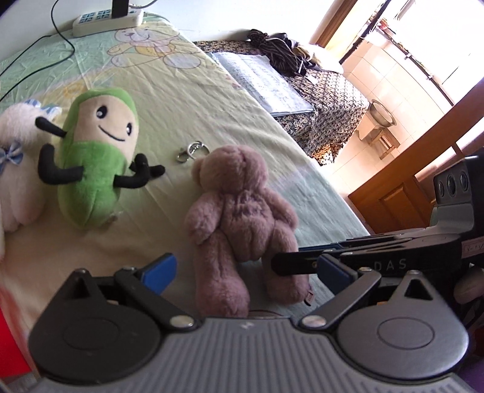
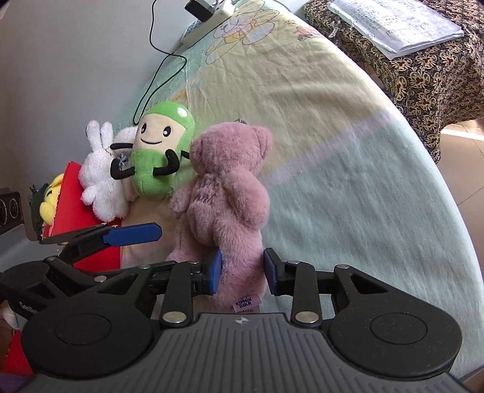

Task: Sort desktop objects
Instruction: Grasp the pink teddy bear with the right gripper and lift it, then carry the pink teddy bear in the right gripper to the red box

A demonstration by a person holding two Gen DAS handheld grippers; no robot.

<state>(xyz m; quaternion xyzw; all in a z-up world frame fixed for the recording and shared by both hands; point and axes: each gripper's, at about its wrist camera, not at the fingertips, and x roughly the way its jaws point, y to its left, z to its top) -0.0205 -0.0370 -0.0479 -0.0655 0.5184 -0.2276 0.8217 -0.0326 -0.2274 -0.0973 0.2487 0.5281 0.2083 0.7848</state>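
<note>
A pink teddy bear (image 1: 239, 211) lies face down on the pastel cloth, its metal key clasp (image 1: 192, 151) just past its head. My right gripper (image 2: 243, 272) is shut on the bear (image 2: 224, 193), one blue pad on each side of its lower body. In the left wrist view the right gripper (image 1: 287, 257) reaches in from the right at the bear's leg. My left gripper (image 1: 248, 272) stands wide open with the bear's legs between its pads, touching neither. A green smiling plush (image 1: 96, 157) and a white bunny plush (image 1: 18, 169) lie to the left.
A red box (image 2: 78, 211) with a yellow plush (image 2: 50, 199) stands at the left, behind the bunny. A power strip (image 1: 106, 19) and black cable (image 1: 65, 45) lie at the far end. The cloth's edge (image 1: 332, 193) drops off on the right toward a patterned surface with a notebook (image 1: 263, 84).
</note>
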